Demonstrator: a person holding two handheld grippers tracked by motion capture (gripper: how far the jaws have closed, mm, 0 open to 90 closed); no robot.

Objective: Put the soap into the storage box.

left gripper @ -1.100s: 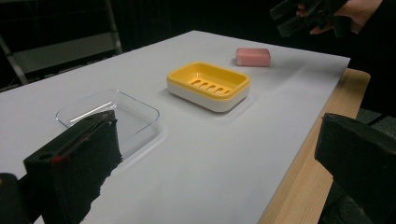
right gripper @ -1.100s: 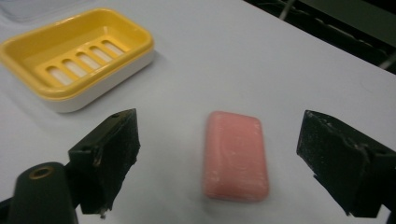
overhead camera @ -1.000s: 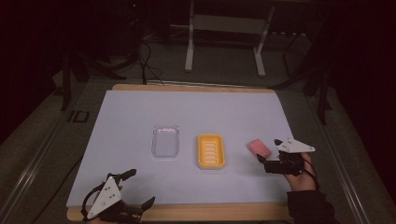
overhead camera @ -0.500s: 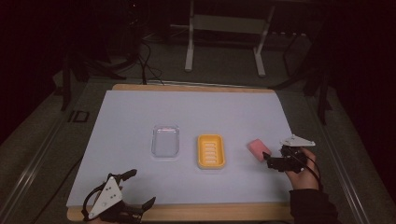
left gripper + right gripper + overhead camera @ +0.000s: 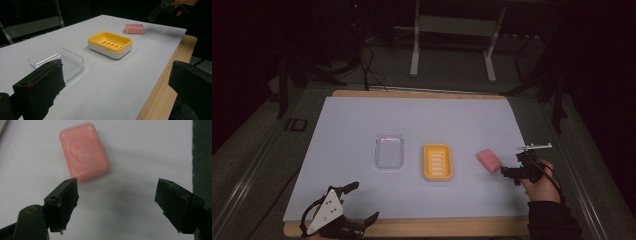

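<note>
A pink soap bar (image 5: 489,160) lies flat on the white sheet, right of a yellow soap dish (image 5: 438,161) and a clear plastic tray (image 5: 389,151). My right gripper (image 5: 508,173) sits just right of the soap, pointing at it. In the right gripper view the soap (image 5: 83,152) lies ahead of the left jaw, outside the gap; the right gripper (image 5: 116,187) is open, its jaws have just been closing, and nothing is between them. My left gripper (image 5: 364,201) rests open at the near left edge. Its view shows the tray (image 5: 56,61), dish (image 5: 110,43) and soap (image 5: 134,28) beyond my left gripper (image 5: 116,72).
The white sheet (image 5: 422,120) covers a wooden board whose edge (image 5: 437,227) shows along the near side. Dark floor, cables and a metal stand's legs (image 5: 414,55) lie beyond the far edge. The right gripper (image 5: 160,10) shows far off in the left gripper view.
The right gripper has tipped, so its grey top plate now shows nearly edge-on, and it stays beside the soap. The left gripper, soap, dish and tray have not moved.
</note>
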